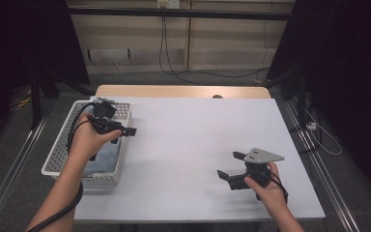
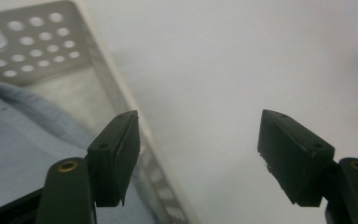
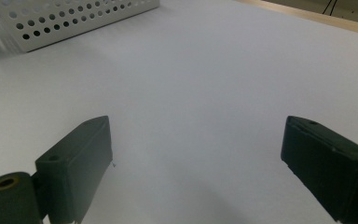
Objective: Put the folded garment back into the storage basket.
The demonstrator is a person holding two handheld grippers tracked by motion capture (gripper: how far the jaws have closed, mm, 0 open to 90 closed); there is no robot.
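A white perforated basket (image 1: 54, 157) stands at the table's left edge with a light blue cloth (image 1: 104, 152) lying in it. A hand holds my left gripper (image 1: 127, 131) above the basket's right rim, jaws pointing right toward the table. In the left gripper view the left gripper (image 2: 198, 149) is open with nothing between its pads; the cloth (image 2: 18, 135) and the basket wall (image 2: 37, 37) lie below and to the left. My right gripper (image 1: 229, 164) rests low over the table's front right. It is open and empty too, as the right gripper view (image 3: 196, 158) confirms.
The white tabletop (image 1: 198, 130) stretches between the two hands, with a wooden strip (image 1: 183, 91) along its far edge. The basket (image 3: 74, 18) sits far off in the right gripper view. Cables (image 1: 174, 72) trail over the floor behind the table.
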